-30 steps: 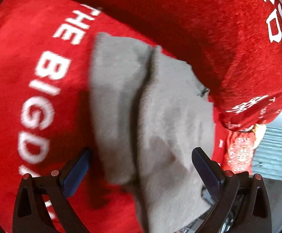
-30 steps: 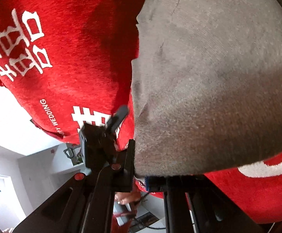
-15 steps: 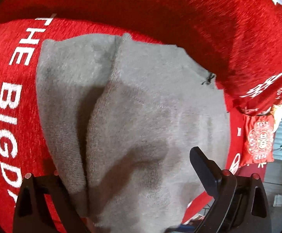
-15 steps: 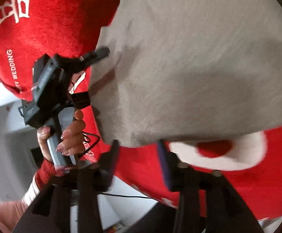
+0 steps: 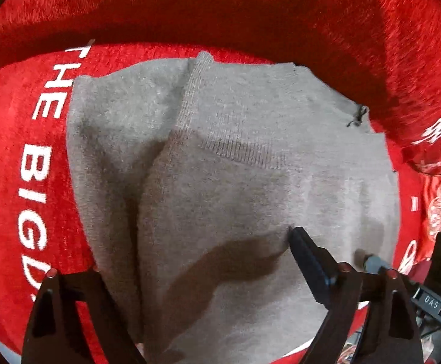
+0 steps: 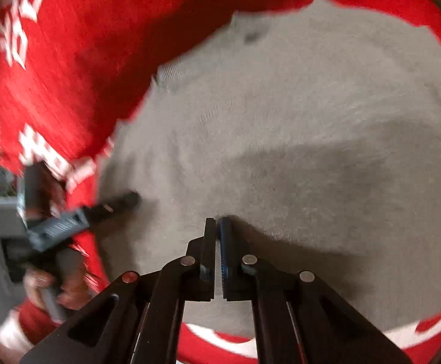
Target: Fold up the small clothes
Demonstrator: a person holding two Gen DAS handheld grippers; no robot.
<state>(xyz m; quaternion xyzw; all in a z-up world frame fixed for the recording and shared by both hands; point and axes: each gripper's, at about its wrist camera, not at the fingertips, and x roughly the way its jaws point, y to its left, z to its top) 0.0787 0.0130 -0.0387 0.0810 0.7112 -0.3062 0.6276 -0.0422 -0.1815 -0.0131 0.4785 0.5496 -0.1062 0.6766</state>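
Two grippers over one garment. Right gripper: jaws together, tips at the cloth, nothing visibly caught between them. Left gripper: jaws wide but closing, the cloth lying between them; its right finger rests on or just above the knit, while the left finger's tip is hidden under a fold, so no clamp can be claimed. Item: grey knitted garment, small, partly folded, one ribbed edge doubled over along the middle, a short dark thread at its far right corner. Handling, by judgement: light, soft, limp, fuzzy enough not to slip, not fragile; it will sag and bunch wherever unsupported, so hold is best taken at a corner or along a hemmed edge, pinching both layers together. Support: red plush cover with white lettering (it reads as a blanket on a bed or sofa), the garment lying near its near edge, well inside the lettered left side. Beyond: the person's hand on the left gripper's handle; pale room surfaces, blurred.
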